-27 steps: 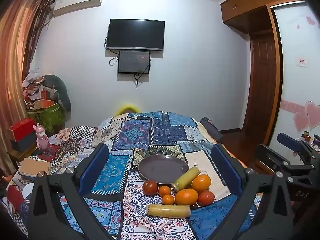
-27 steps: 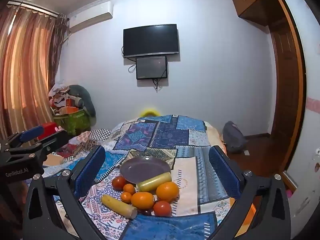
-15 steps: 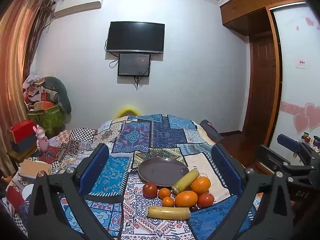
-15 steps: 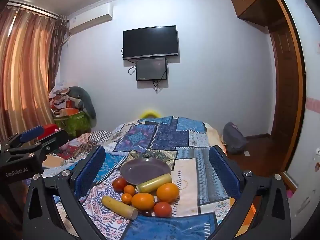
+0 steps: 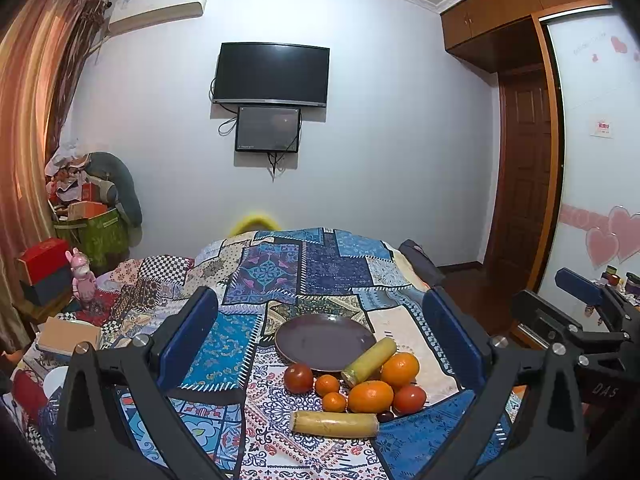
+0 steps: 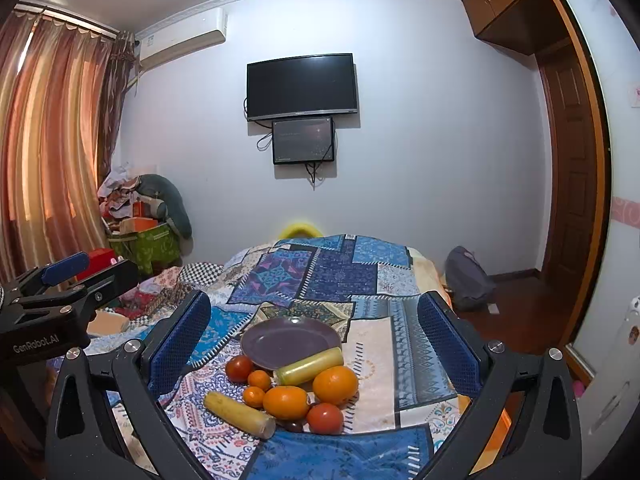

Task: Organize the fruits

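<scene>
Hovering over the near edge of the bed [image 5: 280, 272], I hold my left claw [image 5: 320, 344] and right claw [image 6: 314, 340] level, both spread wide and grasping nothing. Nearest lies a yellow corn cob [image 5: 334, 424], then two oranges [image 5: 370, 396], two tomatoes [image 5: 298, 378] and two small tangerines [image 5: 327, 385], all loose on the quilt. A second cob [image 5: 370, 362] leans on the rim of the purple plate [image 5: 320, 340], which lies beyond them, otherwise bare. Sorting has not begun, I judge; every fruit remains to be placed.
</scene>
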Tool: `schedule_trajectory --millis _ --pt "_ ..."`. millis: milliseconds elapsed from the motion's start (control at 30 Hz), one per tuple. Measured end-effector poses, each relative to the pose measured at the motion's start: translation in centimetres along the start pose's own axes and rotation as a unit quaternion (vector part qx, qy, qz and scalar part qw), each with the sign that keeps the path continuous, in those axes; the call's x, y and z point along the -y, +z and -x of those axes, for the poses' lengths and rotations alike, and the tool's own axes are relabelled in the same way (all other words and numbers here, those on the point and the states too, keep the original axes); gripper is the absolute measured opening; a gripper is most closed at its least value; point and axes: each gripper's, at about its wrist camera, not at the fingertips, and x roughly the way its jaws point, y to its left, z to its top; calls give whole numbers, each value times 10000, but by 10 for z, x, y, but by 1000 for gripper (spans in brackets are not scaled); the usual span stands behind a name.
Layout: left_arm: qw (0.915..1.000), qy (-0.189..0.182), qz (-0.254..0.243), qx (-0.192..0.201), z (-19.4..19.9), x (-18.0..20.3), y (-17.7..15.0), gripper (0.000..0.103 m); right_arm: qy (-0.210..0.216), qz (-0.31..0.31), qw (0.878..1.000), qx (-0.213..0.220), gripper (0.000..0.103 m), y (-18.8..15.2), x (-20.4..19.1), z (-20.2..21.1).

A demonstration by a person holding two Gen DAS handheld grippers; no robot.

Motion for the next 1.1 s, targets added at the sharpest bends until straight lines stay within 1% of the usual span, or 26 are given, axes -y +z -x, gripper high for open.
schedule_trajectory --millis 1100 --pt "10000 29 -67 25 2 0 -1 103 7 -24 10000 15 103 -3 1 2"
